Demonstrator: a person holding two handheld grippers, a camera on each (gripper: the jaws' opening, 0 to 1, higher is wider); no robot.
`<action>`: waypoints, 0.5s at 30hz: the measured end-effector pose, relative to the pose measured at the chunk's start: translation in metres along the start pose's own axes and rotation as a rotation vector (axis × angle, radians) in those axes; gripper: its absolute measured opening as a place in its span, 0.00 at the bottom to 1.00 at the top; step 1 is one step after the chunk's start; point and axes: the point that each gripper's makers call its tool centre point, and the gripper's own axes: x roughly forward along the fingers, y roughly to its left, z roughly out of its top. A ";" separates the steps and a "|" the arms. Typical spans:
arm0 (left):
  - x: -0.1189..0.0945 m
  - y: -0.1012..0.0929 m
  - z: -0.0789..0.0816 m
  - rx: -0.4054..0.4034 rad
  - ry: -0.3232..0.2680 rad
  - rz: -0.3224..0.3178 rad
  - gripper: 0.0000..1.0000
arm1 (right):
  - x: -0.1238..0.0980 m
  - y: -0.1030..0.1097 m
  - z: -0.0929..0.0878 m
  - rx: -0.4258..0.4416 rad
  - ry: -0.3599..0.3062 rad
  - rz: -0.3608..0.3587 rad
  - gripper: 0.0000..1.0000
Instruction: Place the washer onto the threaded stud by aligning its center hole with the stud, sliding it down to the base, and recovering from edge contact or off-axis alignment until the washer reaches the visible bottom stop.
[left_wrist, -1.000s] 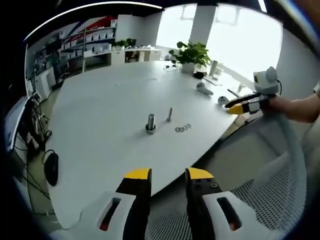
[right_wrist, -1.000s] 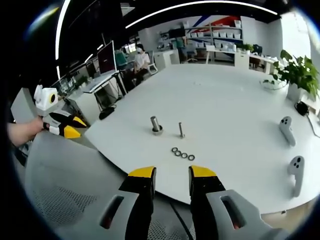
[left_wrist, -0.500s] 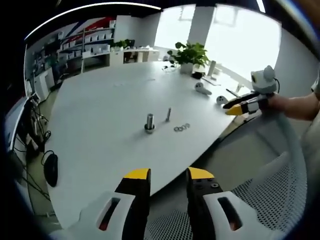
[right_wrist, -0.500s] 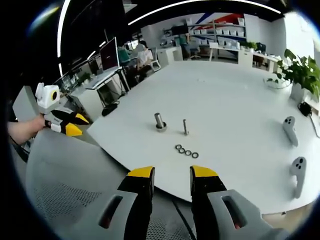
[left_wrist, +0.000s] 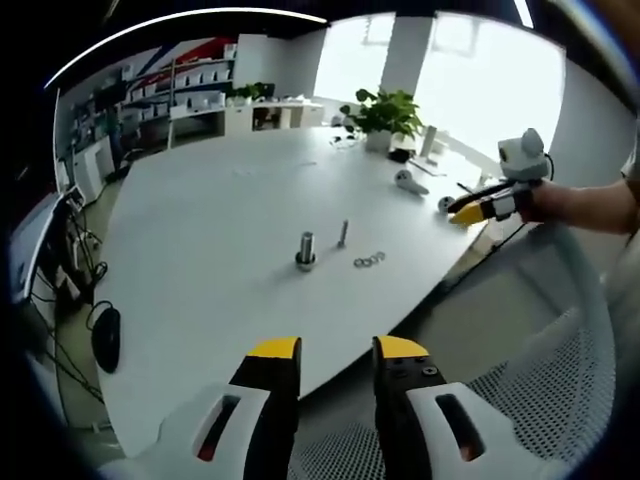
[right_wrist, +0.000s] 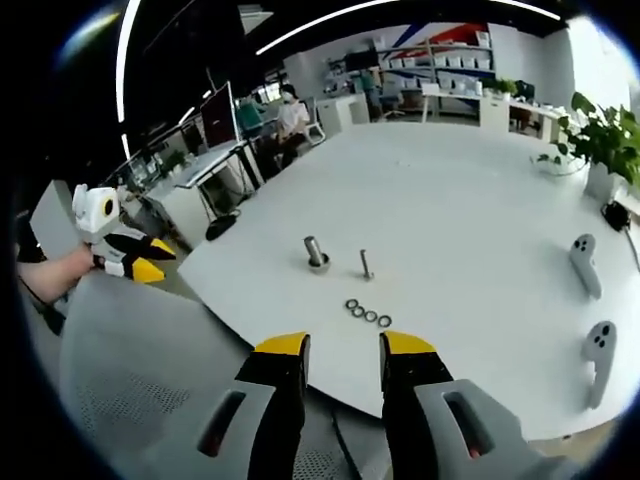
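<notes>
Right gripper view shows three small metal washers (right_wrist: 365, 314) lying on the white round surface (right_wrist: 480, 200) near the thin threaded metal stud (right_wrist: 366, 264), while the right gripper (right_wrist: 342, 350) and left gripper (left_wrist: 336, 352) both stand released, holding nothing.

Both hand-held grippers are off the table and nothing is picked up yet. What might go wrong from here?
1. The washers lie flat in a tight touching row, so a hand-held gripper may nudge a neighbour or lift two.
2. The thin stud stands close to the thicker bolt; an approach from that side may bump the bolt.
3. Both the right hand-held gripper and the left hand-held gripper are open and off the table edge, so alignment starts from far out.
</notes>
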 end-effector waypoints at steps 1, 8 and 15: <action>0.000 0.001 0.000 -0.002 -0.002 0.002 0.26 | 0.002 -0.002 0.000 0.002 0.005 -0.001 0.30; 0.000 0.001 -0.002 0.002 0.012 0.004 0.26 | 0.024 -0.014 0.008 -0.091 0.073 0.011 0.30; 0.000 0.003 -0.004 0.001 0.020 0.011 0.26 | 0.051 -0.030 0.002 -0.124 0.155 0.045 0.31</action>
